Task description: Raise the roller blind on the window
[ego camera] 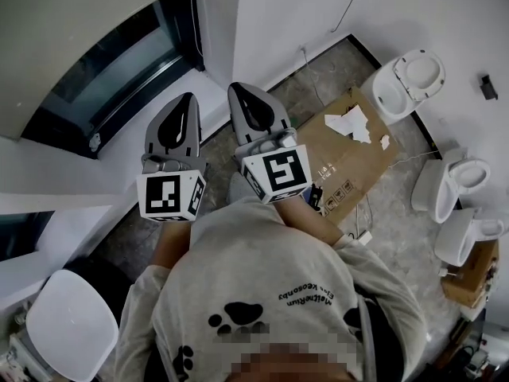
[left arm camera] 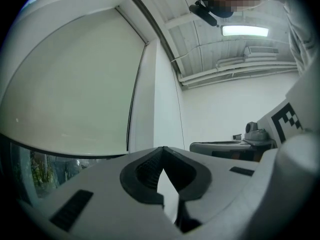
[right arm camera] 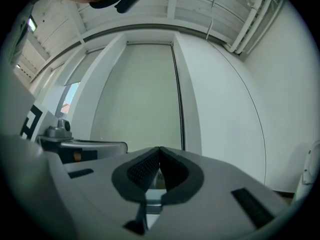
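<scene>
Facing the smooth roller blind point(right arm camera: 140, 94), left gripper point(left arm camera: 162, 150) and right gripper point(right arm camera: 159, 150) are closed, empty. Ribbed black pads point(right arm camera: 142, 171) meet.

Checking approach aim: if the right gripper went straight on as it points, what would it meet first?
Probably the lowered roller blind; nothing shows between it and the right gripper. Distance unclear.

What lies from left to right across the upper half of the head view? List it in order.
roller blind → left gripper → right gripper → cardboard sheet → white toilet
</scene>
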A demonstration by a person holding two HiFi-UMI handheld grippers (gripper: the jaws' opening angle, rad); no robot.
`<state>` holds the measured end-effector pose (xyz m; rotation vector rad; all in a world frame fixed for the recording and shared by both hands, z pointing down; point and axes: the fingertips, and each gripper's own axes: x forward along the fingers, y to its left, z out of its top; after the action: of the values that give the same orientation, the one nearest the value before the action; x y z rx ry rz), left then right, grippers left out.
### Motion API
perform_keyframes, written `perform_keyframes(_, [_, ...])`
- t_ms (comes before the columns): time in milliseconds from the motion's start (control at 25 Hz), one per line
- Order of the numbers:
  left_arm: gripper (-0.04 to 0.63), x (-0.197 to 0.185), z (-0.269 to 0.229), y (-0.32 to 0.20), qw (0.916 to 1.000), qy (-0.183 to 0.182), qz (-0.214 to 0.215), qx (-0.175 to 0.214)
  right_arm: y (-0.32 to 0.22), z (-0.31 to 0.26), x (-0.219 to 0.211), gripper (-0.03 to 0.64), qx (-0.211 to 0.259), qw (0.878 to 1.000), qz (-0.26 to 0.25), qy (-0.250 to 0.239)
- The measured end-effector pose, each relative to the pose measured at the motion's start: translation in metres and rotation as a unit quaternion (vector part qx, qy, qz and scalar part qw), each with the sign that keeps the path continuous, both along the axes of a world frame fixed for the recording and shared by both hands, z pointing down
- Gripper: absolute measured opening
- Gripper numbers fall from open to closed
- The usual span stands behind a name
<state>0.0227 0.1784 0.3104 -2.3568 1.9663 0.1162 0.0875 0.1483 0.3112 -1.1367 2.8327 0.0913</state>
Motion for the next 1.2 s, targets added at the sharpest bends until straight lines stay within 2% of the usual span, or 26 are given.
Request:
perform_keyframes(360, [0.008, -0.01, 0.015, -0.037, 0.9999, 0.009, 0.012, -0.005, -0.034, 0.013, -0.019, 0.009, -0.004, 1.0, -0.006, 0.004])
perform_keyframes(680, [0.008, -0.041, 0.01, -0.104, 0.9998, 0.013, 0.017, 0.001, -0.107, 0.005, -0.051, 0.009, 0.006, 1.0, -0.001, 0.001])
perform_keyframes(1200, [0.008, -0.075, 0.012, -0.224, 0.9993, 0.026, 0.011, -0.022, -0.229, 0.006, -0.092, 0.009, -0.011, 1.0, -0.015, 0.005])
